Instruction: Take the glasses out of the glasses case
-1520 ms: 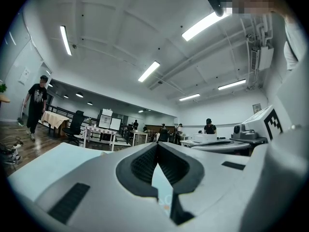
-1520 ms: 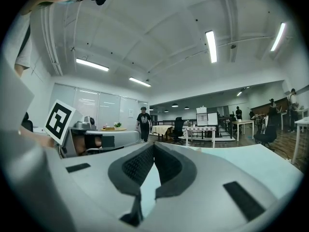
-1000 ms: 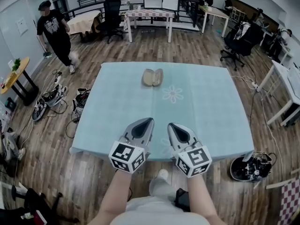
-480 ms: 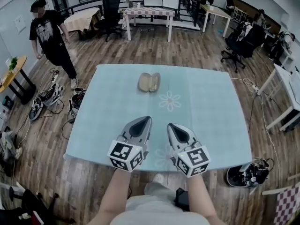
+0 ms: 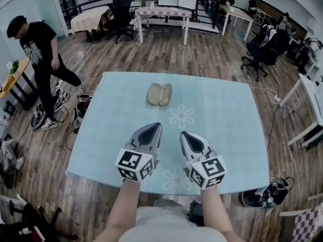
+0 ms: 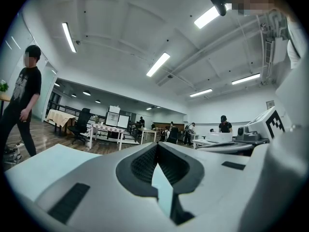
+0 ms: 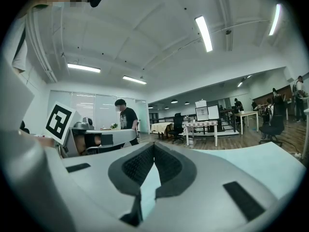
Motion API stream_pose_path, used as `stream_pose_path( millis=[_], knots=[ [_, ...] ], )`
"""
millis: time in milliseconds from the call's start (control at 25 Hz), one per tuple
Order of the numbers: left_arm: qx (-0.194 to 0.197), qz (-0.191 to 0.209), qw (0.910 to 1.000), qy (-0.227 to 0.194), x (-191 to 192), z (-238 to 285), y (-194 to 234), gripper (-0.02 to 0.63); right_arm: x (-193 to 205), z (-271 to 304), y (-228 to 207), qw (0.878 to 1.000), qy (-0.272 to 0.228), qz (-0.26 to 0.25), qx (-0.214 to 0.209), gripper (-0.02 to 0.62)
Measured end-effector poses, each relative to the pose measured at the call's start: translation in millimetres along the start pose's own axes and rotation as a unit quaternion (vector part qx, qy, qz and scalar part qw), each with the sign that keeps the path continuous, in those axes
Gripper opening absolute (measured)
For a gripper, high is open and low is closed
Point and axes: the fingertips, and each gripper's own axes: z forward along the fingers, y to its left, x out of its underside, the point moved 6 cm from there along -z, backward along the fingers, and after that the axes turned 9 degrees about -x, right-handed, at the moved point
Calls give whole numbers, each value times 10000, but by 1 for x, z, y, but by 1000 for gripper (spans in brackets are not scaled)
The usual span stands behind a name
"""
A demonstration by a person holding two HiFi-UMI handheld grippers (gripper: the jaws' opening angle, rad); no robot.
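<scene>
The glasses case [image 5: 159, 94] lies on the far half of the light-blue table [image 5: 227, 130], a tan oval clamshell that seems to lie open; I cannot make out glasses in it. Both grippers hover over the table's near edge, well short of the case. My left gripper [image 5: 154, 128] has its jaws shut tip to tip with nothing held, and the left gripper view shows the same for this gripper [image 6: 156, 146]. Beside it, my right gripper [image 5: 185, 135] is also shut and empty, as the right gripper view confirms [image 7: 154, 146]. Neither gripper view shows the case.
A person in black [image 5: 38, 59] stands on the wooden floor left of the table, near shoes and cables [image 5: 48, 116]. Flower prints [image 5: 181, 116] mark the cloth. Office chairs [image 5: 260, 49] and desks [image 5: 161, 14] stand behind; a bag [image 5: 260, 198] lies at the lower right.
The head view has shifted, so the table and case sit a little lower in the picture. The person at the left has walked forward. Both grippers keep their pose, still shut.
</scene>
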Motion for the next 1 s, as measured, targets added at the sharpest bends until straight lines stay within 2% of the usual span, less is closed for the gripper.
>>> stream_pose_path(
  millis=[680,1000],
  knots=[
    [-287,98,9995,-6,-6,33,13,9,1,15,-24,9998,47,22,-172,8],
    [-313,187,9992,164,-6,52,17,9,5,18,-30,9998,47,89,-160,8]
  ],
)
